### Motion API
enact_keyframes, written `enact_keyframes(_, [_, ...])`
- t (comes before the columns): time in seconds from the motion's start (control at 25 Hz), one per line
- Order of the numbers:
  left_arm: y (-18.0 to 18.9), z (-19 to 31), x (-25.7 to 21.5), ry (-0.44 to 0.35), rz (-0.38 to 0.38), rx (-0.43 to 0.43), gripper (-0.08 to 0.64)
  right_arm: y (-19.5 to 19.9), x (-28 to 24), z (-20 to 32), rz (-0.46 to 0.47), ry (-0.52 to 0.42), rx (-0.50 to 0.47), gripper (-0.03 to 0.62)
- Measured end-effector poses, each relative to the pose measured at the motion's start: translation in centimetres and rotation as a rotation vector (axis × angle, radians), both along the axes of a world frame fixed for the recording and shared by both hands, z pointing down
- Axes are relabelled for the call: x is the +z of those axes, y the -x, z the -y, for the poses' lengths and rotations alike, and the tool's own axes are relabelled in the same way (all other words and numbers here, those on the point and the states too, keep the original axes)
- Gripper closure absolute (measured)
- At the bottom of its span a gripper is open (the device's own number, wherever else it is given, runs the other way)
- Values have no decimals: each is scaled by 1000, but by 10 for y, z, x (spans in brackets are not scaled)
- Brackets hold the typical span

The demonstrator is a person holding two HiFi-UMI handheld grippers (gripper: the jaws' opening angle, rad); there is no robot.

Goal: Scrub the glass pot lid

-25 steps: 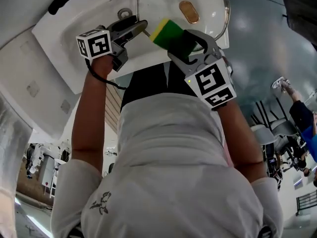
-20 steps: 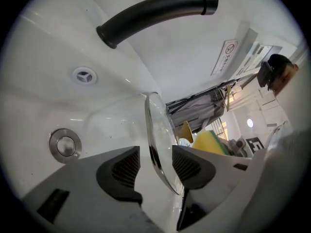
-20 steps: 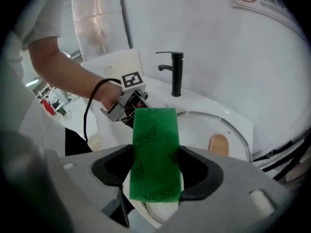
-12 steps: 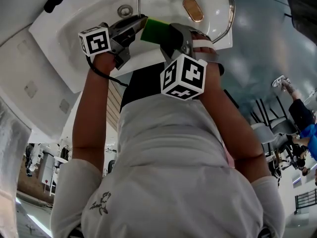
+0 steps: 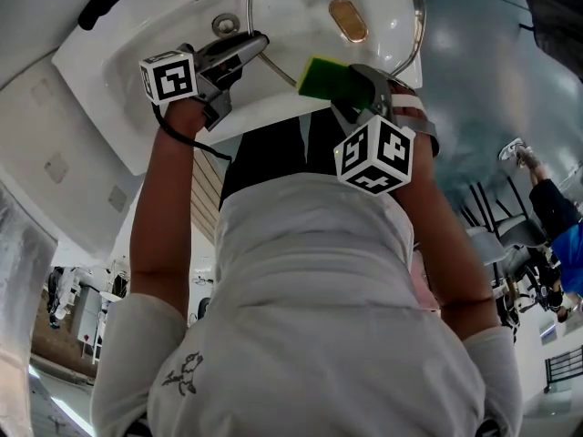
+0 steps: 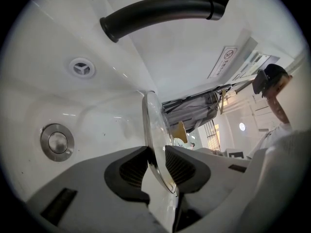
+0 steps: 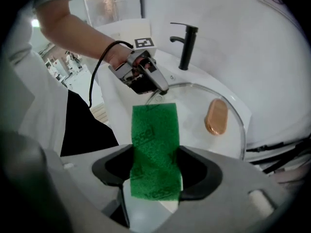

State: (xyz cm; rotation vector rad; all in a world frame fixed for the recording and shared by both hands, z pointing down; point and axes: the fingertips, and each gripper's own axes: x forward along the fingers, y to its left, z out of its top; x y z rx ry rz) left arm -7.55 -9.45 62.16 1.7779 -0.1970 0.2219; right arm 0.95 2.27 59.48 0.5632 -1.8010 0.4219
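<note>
Glass pot lid (image 5: 301,12) hangs over the white sink basin (image 5: 118,80), its rim pinched edge-on by the left tongs (image 6: 156,154), whose jaws have just been closing onto it, probably to steady it for scrubbing. Right tongs (image 7: 155,166) grip a green scouring sponge (image 7: 154,135), scourer facing the glass, poised at the lid's near edge just beside the left tongs; contact I cannot tell.

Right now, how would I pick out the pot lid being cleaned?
Find the white sink under the black tap. Over its basin is a round clear glass lid with a metal rim; the left tongs have just closed on its edge. Its copper-coloured oval knob sets it apart from the green scouring sponge held in the right tongs.
</note>
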Motion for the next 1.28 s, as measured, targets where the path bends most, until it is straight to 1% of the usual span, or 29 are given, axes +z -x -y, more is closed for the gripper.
enact_keyframes(0.12, [-1, -1, 1, 1, 3, 18, 446, -34, 3, -5, 9, 56, 88, 307])
enact_keyframes(0.28, [-3, -1, -3, -3, 21, 44, 446, -86, 7, -4, -10, 110, 201, 307])
enact_keyframes(0.4, [-5, -3, -2, 9, 6, 57, 446, -124, 11, 0, -5, 141, 303, 305])
enact_keyframes(0.48, [-5, -2, -2, -1, 7, 60, 446, -144, 12, 4, -14, 146, 357, 305])
enact_keyframes(0.56, [-5, 0, -2, -10, 14, 56, 446, -157, 9, 9, -47, 129, 377, 304])
enact_keyframes(0.6, [-5, 0, -2, -9, 20, 55, 446, -157, 7, 12, -52, 117, 378, 304])
enact_keyframes(0.68, [-5, 0, -4, -7, 31, 56, 448, -142, -1, 17, -31, 98, 350, 304])
enact_keyframes(0.72, [-5, 0, -4, -7, 35, 57, 446, -127, -6, 19, -15, 91, 313, 303])
enact_keyframes(0.88, [-5, -1, -4, 0, 30, 55, 446, -50, -17, 11, 42, 84, 71, 302])
enact_keyframes(0.96, [-6, -1, -4, 4, 23, 58, 446, -25, -17, 8, 40, 76, -35, 302])
enact_keyframes(1.0, [-6, -2, -3, 7, 21, 62, 446, -18, -14, 8, 33, 74, -70, 302])
enact_keyframes(1.04, [-6, -3, -2, 12, 22, 66, 446, -16, -12, 9, 29, 78, -90, 302])
enact_keyframes(1.12, [-5, -4, -2, 9, 28, 74, 446, -17, -7, 11, 43, 102, -94, 304])
enact_keyframes(1.2, [-6, -2, -3, -6, 37, 81, 446, -26, -8, 13, 75, 141, -66, 304])
enact_keyframes(1.28, [-6, -1, -3, -13, 36, 90, 446, -42, -8, 15, 85, 181, -33, 304])
